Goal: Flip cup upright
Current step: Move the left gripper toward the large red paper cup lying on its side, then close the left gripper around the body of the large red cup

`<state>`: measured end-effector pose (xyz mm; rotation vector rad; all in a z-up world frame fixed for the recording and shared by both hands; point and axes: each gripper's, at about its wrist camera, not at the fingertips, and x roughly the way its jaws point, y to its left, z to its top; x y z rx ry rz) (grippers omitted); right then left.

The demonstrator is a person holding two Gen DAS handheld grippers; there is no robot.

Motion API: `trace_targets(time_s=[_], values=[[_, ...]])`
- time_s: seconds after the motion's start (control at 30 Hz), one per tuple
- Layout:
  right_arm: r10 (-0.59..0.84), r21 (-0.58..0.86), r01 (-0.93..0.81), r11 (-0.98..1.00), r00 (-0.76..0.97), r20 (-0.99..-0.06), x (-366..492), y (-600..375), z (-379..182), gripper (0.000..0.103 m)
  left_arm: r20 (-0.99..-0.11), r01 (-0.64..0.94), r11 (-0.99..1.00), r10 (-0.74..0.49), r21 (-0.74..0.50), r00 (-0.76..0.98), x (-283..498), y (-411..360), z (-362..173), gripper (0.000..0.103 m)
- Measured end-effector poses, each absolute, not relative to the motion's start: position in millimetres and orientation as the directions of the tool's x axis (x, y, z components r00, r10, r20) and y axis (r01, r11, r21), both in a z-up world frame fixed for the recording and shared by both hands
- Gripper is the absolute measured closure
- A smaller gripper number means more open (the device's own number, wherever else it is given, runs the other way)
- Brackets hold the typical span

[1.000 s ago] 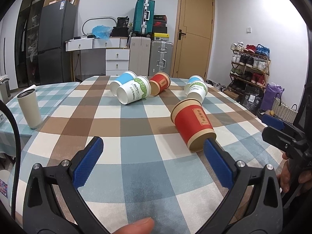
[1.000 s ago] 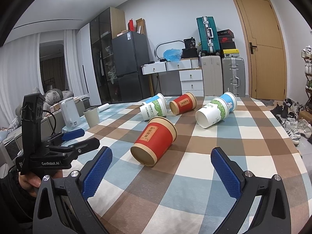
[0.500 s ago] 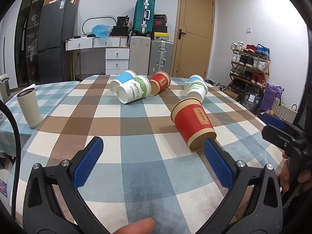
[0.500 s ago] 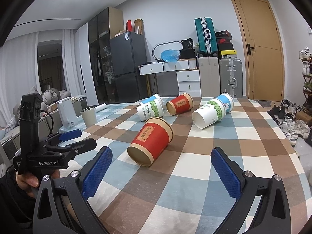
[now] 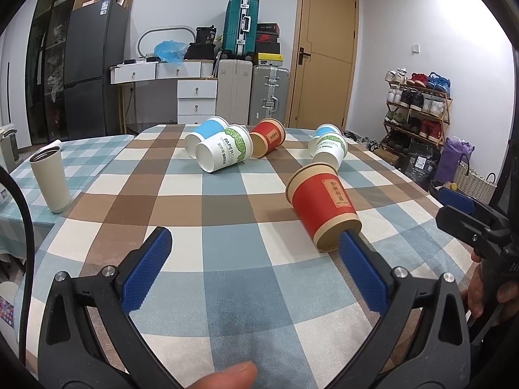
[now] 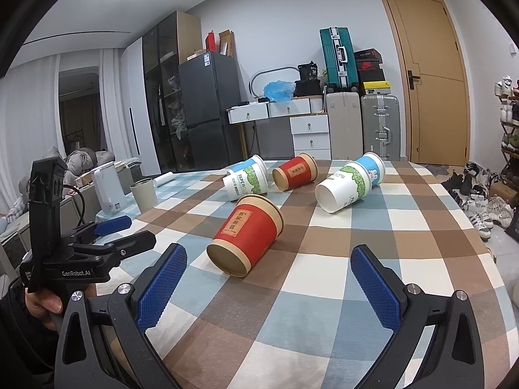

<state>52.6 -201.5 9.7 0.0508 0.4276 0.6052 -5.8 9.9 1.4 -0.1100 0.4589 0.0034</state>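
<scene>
A red paper cup (image 5: 324,207) lies on its side on the checked tablecloth (image 5: 227,246), nearest both grippers; it also shows in the right wrist view (image 6: 246,236), mouth toward me. My left gripper (image 5: 256,269) is open and empty, its right fingertip just in front of the cup. My right gripper (image 6: 269,288) is open and empty, short of the cup. Several more cups lie on their sides farther back: a white-green cup (image 5: 223,152), a blue cup (image 5: 204,133), a small red cup (image 5: 267,136), and a white-green pair (image 5: 329,146).
A beige tumbler (image 5: 50,178) stands upright at the table's left edge. The right gripper appears at the right edge of the left wrist view (image 5: 467,220); the left gripper appears at the left of the right wrist view (image 6: 107,236). A shoe rack (image 5: 418,107) stands right.
Almost nothing: the right wrist view has shifted slightly, bringing the red cup a little nearer. Both grippers stay open and no cup has moved.
</scene>
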Motion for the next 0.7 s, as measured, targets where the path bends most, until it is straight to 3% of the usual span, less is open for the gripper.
trace_targets(time_s=[0.7], values=[[0.515, 0.150, -0.499, 0.854, 0.766, -0.385, 56, -209, 16, 0.000, -0.470, -0.033, 0.997, -0.003, -0.068, 0.883, 7, -2, 18, 0.001]])
